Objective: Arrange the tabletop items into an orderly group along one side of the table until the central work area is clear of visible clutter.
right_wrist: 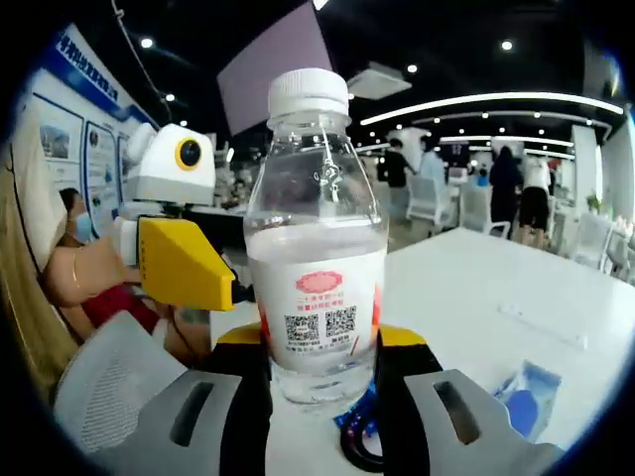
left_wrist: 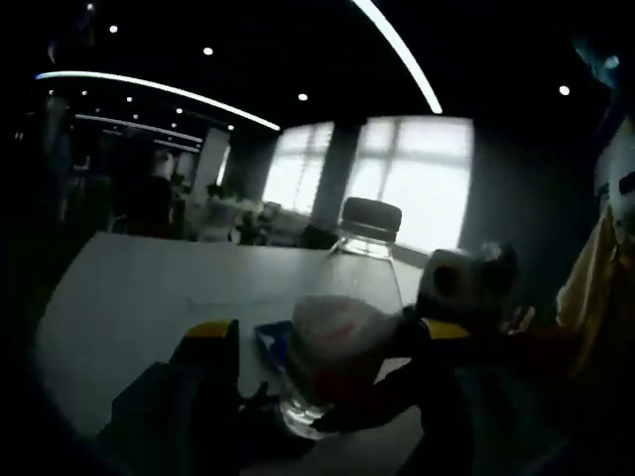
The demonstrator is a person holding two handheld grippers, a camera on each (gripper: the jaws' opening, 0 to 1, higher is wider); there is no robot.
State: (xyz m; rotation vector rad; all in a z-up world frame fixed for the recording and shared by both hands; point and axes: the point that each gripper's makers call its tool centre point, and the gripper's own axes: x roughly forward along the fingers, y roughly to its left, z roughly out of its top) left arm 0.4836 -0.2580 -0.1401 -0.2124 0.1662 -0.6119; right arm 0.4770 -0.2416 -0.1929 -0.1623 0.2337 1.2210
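A clear water bottle [right_wrist: 316, 248] with a white cap and a red-and-white label stands upright between my right gripper's [right_wrist: 322, 337] yellow-tipped jaws, which are shut on its lower part. My left gripper [right_wrist: 184, 263] comes in from the left, close beside the bottle. In the dim left gripper view the same bottle [left_wrist: 332, 347] sits between the wide-apart jaws of my open left gripper [left_wrist: 327, 335], and the right gripper [left_wrist: 466, 283] reaches in from the right. A blue packet [right_wrist: 526, 392] lies on the white table [right_wrist: 496, 288]; in the left gripper view the packet [left_wrist: 270, 337] shows behind the bottle.
A black ring-shaped item [right_wrist: 357, 448] lies on the table under the bottle. A person in red [right_wrist: 89, 293] sits at the left behind a white mesh chair back [right_wrist: 109, 397]. Several people stand in the background. The long tabletop [left_wrist: 149, 288] stretches towards bright windows.
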